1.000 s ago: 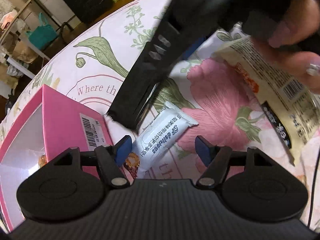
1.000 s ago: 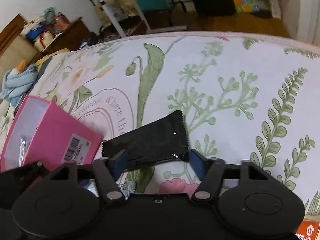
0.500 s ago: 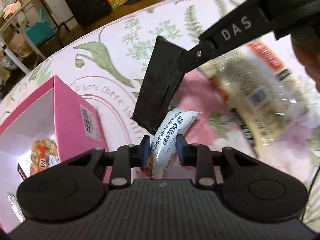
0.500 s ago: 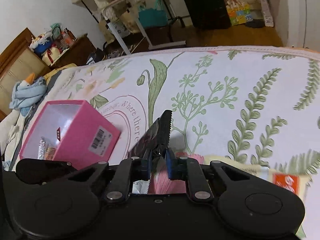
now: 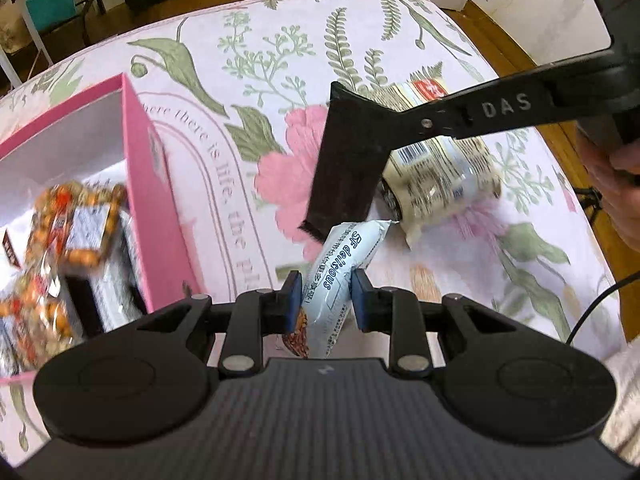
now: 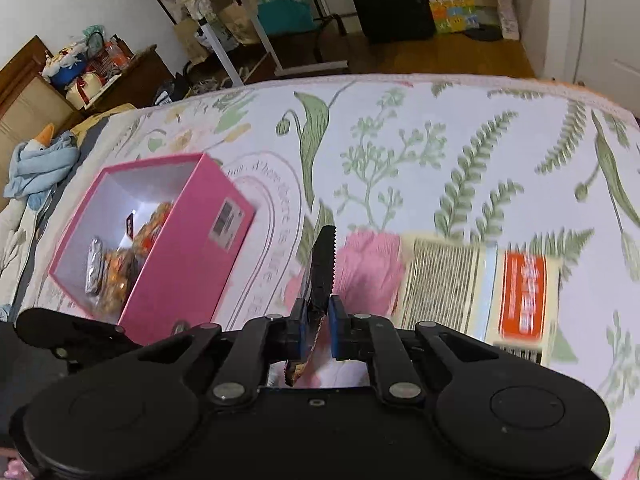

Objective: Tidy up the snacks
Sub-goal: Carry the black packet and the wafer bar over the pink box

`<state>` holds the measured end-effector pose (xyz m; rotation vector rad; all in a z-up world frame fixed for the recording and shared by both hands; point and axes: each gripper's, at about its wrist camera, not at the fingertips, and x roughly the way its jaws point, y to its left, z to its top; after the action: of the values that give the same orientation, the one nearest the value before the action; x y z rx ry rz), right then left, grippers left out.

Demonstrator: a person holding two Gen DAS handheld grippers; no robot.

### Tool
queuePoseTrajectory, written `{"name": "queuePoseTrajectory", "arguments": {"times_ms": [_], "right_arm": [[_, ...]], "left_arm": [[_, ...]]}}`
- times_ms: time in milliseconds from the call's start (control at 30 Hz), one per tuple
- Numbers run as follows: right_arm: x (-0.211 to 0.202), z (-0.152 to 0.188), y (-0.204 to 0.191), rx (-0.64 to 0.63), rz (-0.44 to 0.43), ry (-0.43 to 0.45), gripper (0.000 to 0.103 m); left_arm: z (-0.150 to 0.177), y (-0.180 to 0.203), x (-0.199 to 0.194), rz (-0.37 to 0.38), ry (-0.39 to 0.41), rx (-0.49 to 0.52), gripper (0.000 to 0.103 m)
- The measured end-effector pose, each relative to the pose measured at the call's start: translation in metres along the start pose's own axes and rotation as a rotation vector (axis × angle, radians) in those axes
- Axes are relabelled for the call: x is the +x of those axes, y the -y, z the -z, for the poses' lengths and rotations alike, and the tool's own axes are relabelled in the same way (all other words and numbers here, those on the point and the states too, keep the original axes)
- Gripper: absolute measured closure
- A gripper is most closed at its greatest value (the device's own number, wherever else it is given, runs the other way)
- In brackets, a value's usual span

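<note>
Snacks are split between the two tongs and a pink box. The left tongs [image 5: 325, 295] pinch a white snack bar [image 5: 341, 266] printed "SF delicious", its blue pads pressed on both sides of the wrapper, which sticks forward and up from the grip above the floral tablecloth [image 5: 280, 52]. The right tongs [image 6: 318, 326] are pressed together on a black snack packet [image 6: 322, 268], held edge-on in the right wrist view with its serrated end pointing away; in the left wrist view the same black packet [image 5: 352, 160] hangs flat from the right tongs' tip, its lower edge just beside the far end of the white bar.

To the left stands the open pink box [image 5: 148, 184], a barcode label on its side wall [image 6: 226, 220]. Inside lie orange-patterned snack packs [image 5: 76, 224] and a silvery wrapped piece [image 6: 94, 266]; they are blurred in the left view.

On the cloth, right of the black packet, lies a cream noodle-style packet [image 6: 480, 284] with an orange-red label, its barcode side visible in the left view [image 5: 436, 172]. The surface beneath the cloth is hidden.
</note>
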<state>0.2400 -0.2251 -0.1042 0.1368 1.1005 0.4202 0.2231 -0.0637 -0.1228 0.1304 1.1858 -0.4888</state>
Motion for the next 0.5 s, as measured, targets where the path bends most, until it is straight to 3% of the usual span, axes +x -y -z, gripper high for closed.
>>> {"name": "queuePoseTrajectory", "arguments": {"times_ms": [267, 500], "right_arm": [[-0.024, 0.019, -0.021, -0.032, 0.029, -0.009, 0.095], [-0.034, 0.025, -0.032, -0.025, 0.006, -0.031, 0.095]], "left_arm": [[0.026, -0.003, -0.018, 0.007, -0.041, 0.002, 0.078], [0.040, -0.014, -0.027, 0.034, -0.053, -0.031, 0.078]]}}
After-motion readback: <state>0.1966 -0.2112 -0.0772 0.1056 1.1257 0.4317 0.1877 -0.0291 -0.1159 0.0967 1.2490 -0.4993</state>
